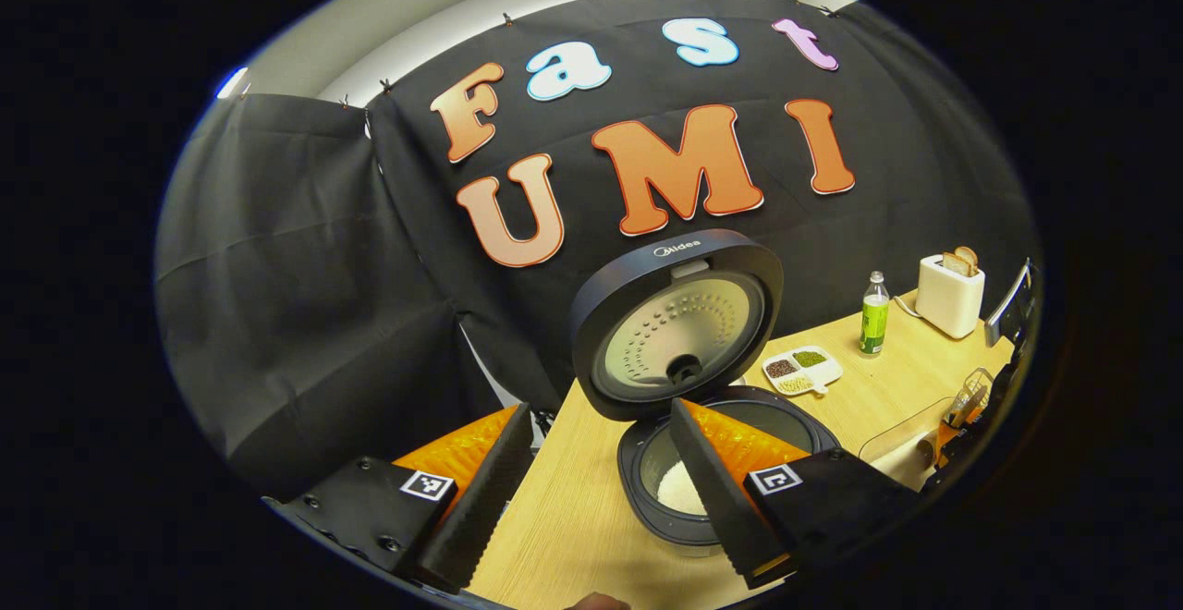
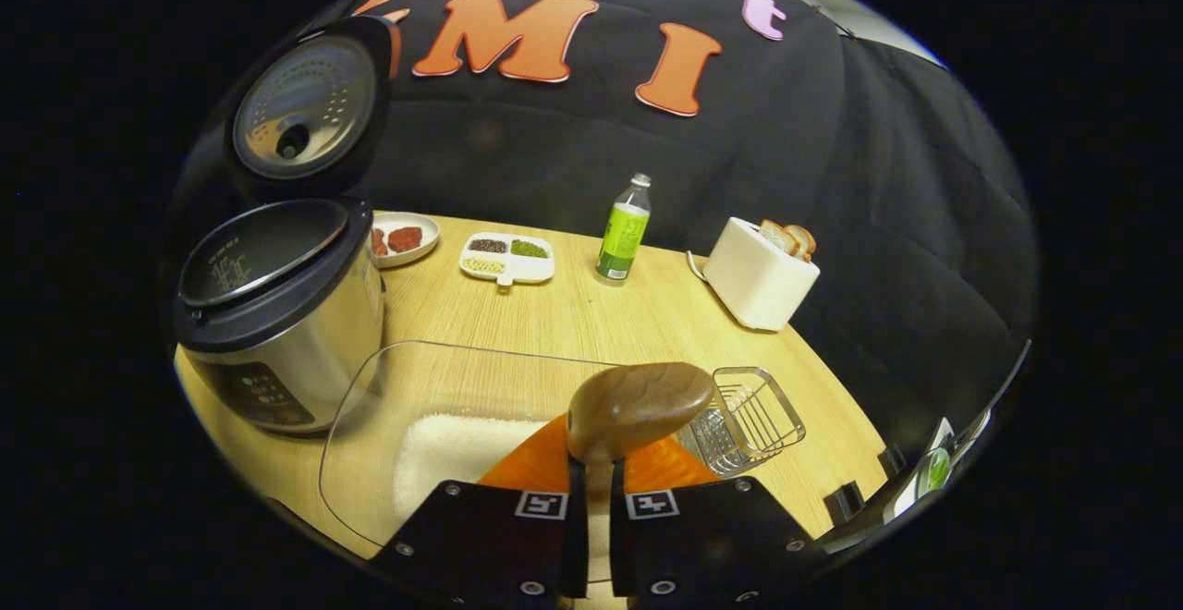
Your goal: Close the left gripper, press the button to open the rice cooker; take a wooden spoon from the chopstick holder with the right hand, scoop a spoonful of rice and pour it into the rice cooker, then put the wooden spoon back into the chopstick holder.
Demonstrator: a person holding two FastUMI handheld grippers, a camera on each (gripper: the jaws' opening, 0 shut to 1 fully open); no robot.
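Between right gripper (image 2: 591, 485) fingers: wooden spoon (image 2: 638, 408), brown, glossy, bowl upward.

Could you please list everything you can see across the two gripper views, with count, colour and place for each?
rice cooker: one, silver with dark rim, table's left, lid up, some white rice inside
clear container: one, transparent, holding white rice, front of table
wooden spoon: one, brown, bowl above the container
wire chopstick holder: one, metal, right of the container
divided dish: one, white, with beans, back of table
round plate: one, white, red pieces on it, behind the cooker
bottle: one, green label, back centre
toaster: one, white, bread in it, back right
table: one, light wood
left gripper: one, open, before the cooker
right gripper: one, shut on the spoon's handle
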